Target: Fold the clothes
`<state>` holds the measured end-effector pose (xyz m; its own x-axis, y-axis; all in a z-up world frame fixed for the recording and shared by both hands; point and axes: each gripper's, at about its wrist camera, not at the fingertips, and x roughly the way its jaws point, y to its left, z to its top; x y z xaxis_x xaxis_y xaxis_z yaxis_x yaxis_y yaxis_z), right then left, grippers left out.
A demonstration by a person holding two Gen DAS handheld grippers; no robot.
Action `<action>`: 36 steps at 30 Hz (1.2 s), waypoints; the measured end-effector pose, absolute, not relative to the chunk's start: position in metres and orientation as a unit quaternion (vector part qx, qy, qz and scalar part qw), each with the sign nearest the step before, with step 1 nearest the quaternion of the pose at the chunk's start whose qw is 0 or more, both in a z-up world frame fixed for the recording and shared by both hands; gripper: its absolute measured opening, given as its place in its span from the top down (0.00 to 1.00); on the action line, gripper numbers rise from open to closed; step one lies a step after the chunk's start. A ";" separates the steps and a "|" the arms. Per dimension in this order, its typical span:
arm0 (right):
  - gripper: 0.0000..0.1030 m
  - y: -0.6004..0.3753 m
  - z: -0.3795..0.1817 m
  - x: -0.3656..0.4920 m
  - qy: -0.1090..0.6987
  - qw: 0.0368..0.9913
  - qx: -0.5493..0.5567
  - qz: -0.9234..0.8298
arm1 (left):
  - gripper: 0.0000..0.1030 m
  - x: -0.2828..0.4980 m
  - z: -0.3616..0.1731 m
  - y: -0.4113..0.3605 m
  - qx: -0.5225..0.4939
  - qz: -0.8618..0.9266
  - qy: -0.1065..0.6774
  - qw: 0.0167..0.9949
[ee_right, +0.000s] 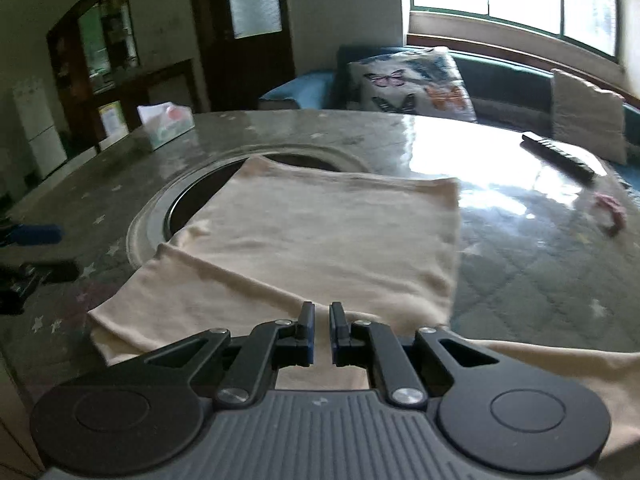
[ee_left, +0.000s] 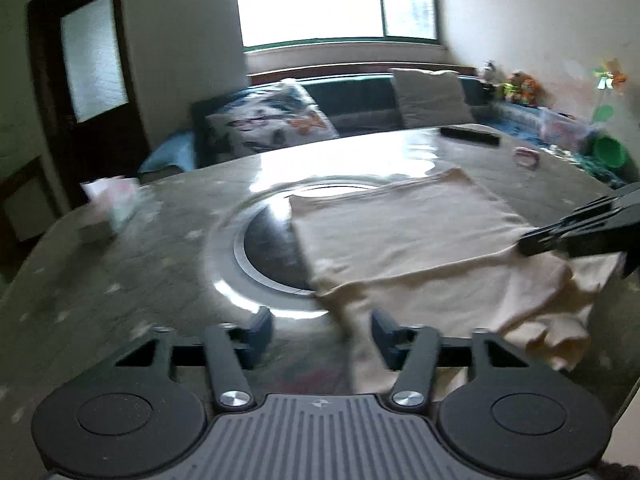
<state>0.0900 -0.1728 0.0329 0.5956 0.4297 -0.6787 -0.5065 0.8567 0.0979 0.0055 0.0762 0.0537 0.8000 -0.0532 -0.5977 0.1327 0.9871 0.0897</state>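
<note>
Left wrist view: the left gripper [ee_left: 320,330] hangs over the table [ee_left: 120,280] with its two blue-padded fingers [ee_left: 260,326] spread wide and nothing between them. The table is round, covered in a glossy quilted sheet printed with small pale stars, and has a circular metal-rimmed recess [ee_left: 256,248] at its centre. A cream garment [ee_left: 404,232] of soft knit fabric lies flat, folded into a roughly square panel that covers part of the recess; looser layers bunch at its near right corner. The right gripper [ee_left: 532,246] enters from the right edge and touches the cloth's right border; this view does not show how its fingers stand. A tissue box [ee_left: 116,200] sits on the table's left side, a dark flat remote [ee_left: 470,136] and a pink ring-shaped item [ee_left: 526,157] on the far right. Right wrist view: the right gripper [ee_right: 322,330] has its fingers [ee_right: 307,328] drawn close with a narrow slit between the blue pads; whether cloth is caught there cannot be told. The garment [ee_right: 320,232] spreads directly ahead and beneath the fingers. Beyond the table, a butterfly-print cushion [ee_right: 412,80] and a ribbed beige cushion [ee_right: 586,112] rest on a dark sofa [ee_right: 500,80].
</note>
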 end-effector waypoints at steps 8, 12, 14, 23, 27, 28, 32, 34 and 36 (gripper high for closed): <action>0.91 -0.183 0.016 0.102 0.385 0.888 -0.060 0.246 | 0.71 0.052 0.029 0.051 0.065 -0.088 0.338 0.935; 0.85 -0.184 0.024 0.093 0.375 0.889 -0.065 0.254 | 0.71 0.059 0.018 0.046 0.074 -0.090 0.350 0.929; 0.78 -0.178 0.027 0.085 0.369 0.884 -0.067 0.278 | 0.71 0.059 0.016 0.044 0.083 -0.091 0.346 0.930; 0.69 -0.164 0.013 0.056 0.362 0.871 -0.107 0.314 | 0.70 0.059 0.015 0.041 0.091 -0.087 0.344 0.930; 0.69 -0.188 0.015 0.049 0.367 0.876 -0.086 0.302 | 0.70 0.061 0.016 0.037 0.095 -0.083 0.345 0.930; 0.69 -0.193 0.016 0.048 0.368 0.876 -0.079 0.303 | 0.70 0.061 0.017 0.036 0.095 -0.081 0.346 0.930; 0.68 -0.211 0.026 0.039 0.353 0.883 -0.049 0.304 | 0.66 0.058 0.023 0.024 0.098 -0.091 0.340 0.931; 0.60 -0.223 0.033 0.035 0.342 0.892 -0.032 0.296 | 0.61 0.056 0.026 0.014 0.102 -0.102 0.336 0.931; 0.60 -0.242 0.038 0.035 0.331 0.905 -0.015 0.268 | 0.60 0.055 0.029 0.003 0.103 -0.114 0.334 0.930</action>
<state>0.0355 -0.2415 0.0384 0.6369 0.4756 -0.6067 -0.4958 0.8554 0.1501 0.0549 0.0027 0.0287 0.7516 -0.1430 -0.6440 0.2809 0.9526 0.1164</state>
